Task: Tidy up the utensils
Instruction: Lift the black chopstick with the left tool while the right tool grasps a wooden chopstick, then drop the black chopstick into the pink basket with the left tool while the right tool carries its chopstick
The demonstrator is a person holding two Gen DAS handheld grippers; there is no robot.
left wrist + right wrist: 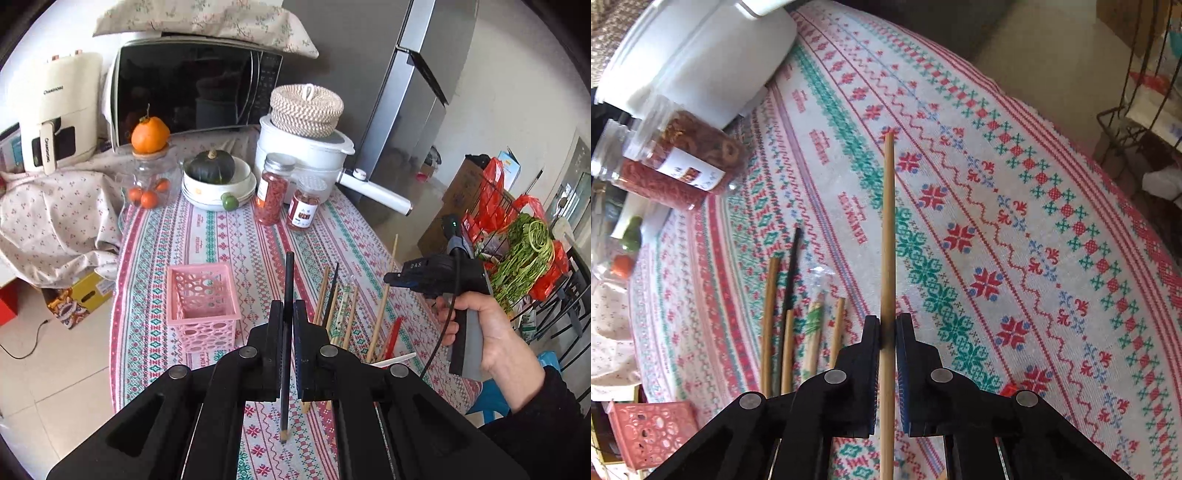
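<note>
Chopsticks are clenched in both tongs: the left tongs (289, 325) grip a black chopstick (287, 295), the right tongs (887, 332) a bamboo chopstick (888, 236). Loose chopsticks (332, 306) lie on the desk (229, 236) right of the pink basket (201, 306). Behind it, an air fryer (55, 110) reads "Changhong".
</note>
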